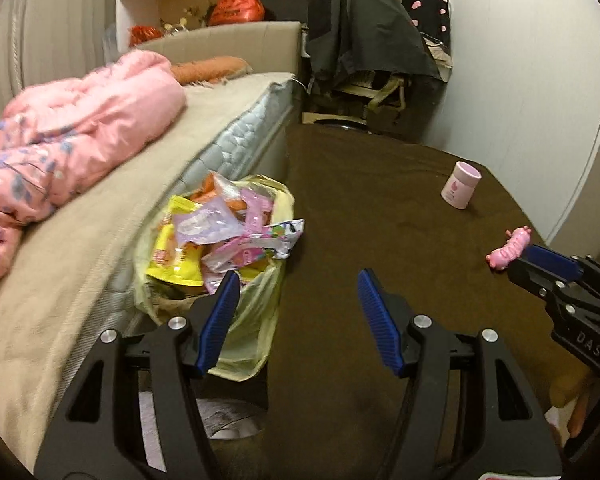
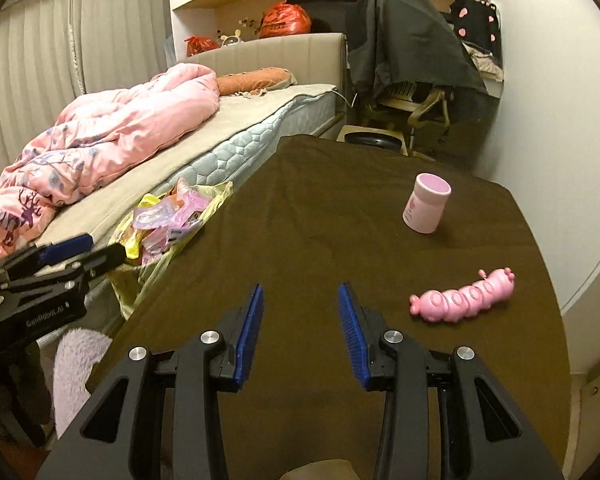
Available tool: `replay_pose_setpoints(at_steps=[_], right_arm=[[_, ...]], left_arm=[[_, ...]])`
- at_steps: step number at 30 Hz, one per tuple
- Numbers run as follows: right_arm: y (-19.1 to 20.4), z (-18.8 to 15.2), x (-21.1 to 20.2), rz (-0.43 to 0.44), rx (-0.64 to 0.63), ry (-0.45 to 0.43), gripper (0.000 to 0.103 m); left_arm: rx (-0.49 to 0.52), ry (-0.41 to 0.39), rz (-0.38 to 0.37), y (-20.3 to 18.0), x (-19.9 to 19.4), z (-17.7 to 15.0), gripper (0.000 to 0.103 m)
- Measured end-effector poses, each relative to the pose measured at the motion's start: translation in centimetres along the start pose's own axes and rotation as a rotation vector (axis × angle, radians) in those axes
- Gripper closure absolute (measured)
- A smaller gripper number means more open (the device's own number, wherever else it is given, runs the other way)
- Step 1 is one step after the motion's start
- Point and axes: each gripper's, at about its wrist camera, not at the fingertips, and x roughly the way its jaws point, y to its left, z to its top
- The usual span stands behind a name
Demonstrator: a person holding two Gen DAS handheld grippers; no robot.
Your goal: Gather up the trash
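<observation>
On the brown table [image 2: 320, 220], pink caterpillar toy [image 2: 462, 299] lies lengthwise, left-to-right.

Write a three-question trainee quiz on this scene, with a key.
1. True or false: the left tongs are shut on a wrapper.
2. Which stands upright on the brown cloth: A the pink cup, B the pink toy, C a bottle?
3. Fill in: the trash bag sits between the table and the ____.

Key: 1 false, they are open and empty, like the right tongs. 2 A. 3 bed.
</observation>
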Motion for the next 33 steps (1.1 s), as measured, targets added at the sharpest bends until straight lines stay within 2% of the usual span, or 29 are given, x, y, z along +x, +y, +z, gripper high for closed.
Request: replay_pose_setpoints(at_steps=[2,10,33], right_arm=[[0.2,-0.5,-0.8,-0.003,-0.003,-0.008,0.066],[1.1,-0.4,-2.1,0.002,-0.009,-0.020,0.066],[1.6,-0.2,-2.3,-0.002,-0.017,-0.021,0.066]], left_arm=[[-0.002,-0.004,0.031,-0.1,-0.7,-0.2,0.045],[-0.011,-0.007,0.026,0.0,-2.0,-0.3,0.046],[-0.027,-0.006,0.016,0.0,-2.8,-0.4,0.046]])
